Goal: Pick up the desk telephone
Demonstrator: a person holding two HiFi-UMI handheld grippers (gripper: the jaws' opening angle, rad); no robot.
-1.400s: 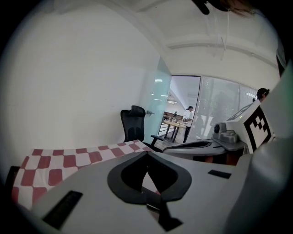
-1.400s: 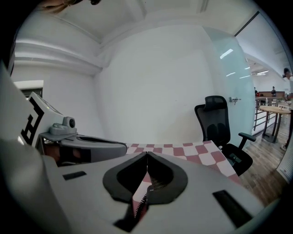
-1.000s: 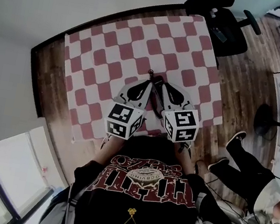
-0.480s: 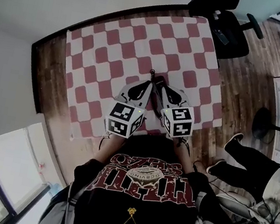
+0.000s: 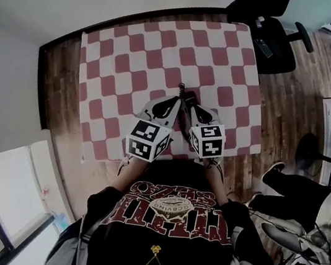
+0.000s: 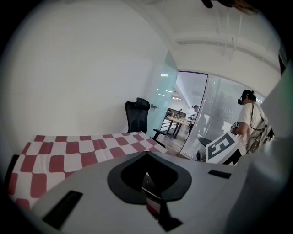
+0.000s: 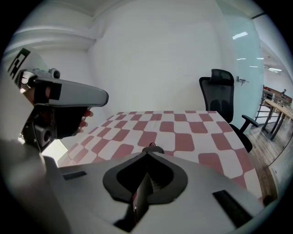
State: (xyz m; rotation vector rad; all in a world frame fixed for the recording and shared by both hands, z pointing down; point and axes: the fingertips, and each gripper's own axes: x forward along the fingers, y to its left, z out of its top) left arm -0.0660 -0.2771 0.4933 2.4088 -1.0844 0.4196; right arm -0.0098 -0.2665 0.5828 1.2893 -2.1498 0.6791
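**No telephone in sight, pickup not begun**

Both tools hang side by side over the near edge of the checked table point(image 5: 133, 60), close to the person's chest. The left tool point(image 6: 146, 154) has its jaws pressed together with nothing between them. The right tool point(image 7: 147, 153) is likewise closed and empty.

The desk telephone shows in no view, so I judge the whole task is left to do. The tools and hands cover a strip of table beneath them. A small dark bit point(image 5: 181, 86) just past the tips is too small to name.
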